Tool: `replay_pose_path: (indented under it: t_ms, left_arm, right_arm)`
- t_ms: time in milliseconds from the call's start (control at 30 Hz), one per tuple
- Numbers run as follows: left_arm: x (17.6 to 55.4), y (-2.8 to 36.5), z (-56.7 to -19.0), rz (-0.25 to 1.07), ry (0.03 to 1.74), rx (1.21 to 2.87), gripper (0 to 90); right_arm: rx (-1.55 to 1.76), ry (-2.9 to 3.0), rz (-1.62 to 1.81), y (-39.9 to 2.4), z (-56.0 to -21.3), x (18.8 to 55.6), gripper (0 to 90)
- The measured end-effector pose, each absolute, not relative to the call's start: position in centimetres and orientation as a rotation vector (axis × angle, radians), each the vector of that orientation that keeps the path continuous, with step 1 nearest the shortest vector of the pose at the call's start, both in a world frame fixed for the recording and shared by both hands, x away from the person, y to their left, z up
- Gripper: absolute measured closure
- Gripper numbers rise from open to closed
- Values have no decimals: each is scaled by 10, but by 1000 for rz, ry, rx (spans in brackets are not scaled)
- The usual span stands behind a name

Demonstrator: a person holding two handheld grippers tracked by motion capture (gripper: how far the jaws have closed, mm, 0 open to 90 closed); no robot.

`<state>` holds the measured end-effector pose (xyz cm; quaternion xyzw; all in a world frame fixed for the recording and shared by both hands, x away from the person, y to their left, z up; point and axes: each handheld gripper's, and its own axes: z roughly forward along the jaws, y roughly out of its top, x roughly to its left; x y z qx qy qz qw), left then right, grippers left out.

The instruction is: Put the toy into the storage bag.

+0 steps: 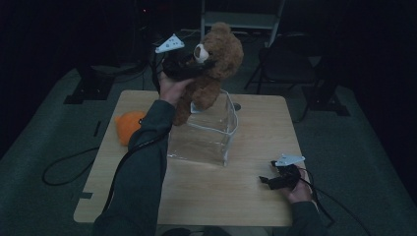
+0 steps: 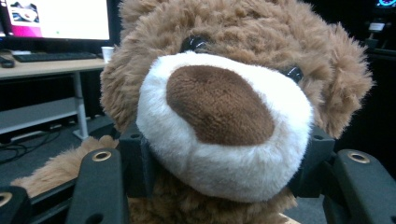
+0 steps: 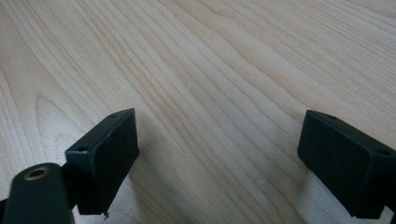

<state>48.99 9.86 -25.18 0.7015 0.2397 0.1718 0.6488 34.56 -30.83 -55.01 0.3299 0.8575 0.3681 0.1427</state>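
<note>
Teddy bear held above the clear box, ready to go down into it.

On the counter (image 1: pixel 255 196) the clear box (image 1: pixel 206 135) stands mid-way, open top up; the teddy bear (image 1: pixel 214 69) hangs upright right over its far rim, muzzle clamped in the left gripper (image 1: pixel 194 66) jaws. The right gripper (image 1: pixel 270 181) rests near the front right corner, jaws wide apart and empty.

teddy bear (image 1: pixel 216 64): 1 | clear bag (image 1: pixel 209 135): 1 | orange toy (image 1: pixel 129 125): 1
</note>
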Motion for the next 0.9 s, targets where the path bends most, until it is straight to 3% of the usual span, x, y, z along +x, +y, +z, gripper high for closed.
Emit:
replay_pose_path:
  t_ms: [500, 900]
  left_arm:
    - [494, 116, -242, 401, 612, 1522, 391]
    - [494, 90, -258, 385, 550, 1638, 391]
  right_arm:
    - [953, 2474, 1061, -308, -550, 345, 116]
    - [954, 2474, 1062, -308, -550, 345, 116]
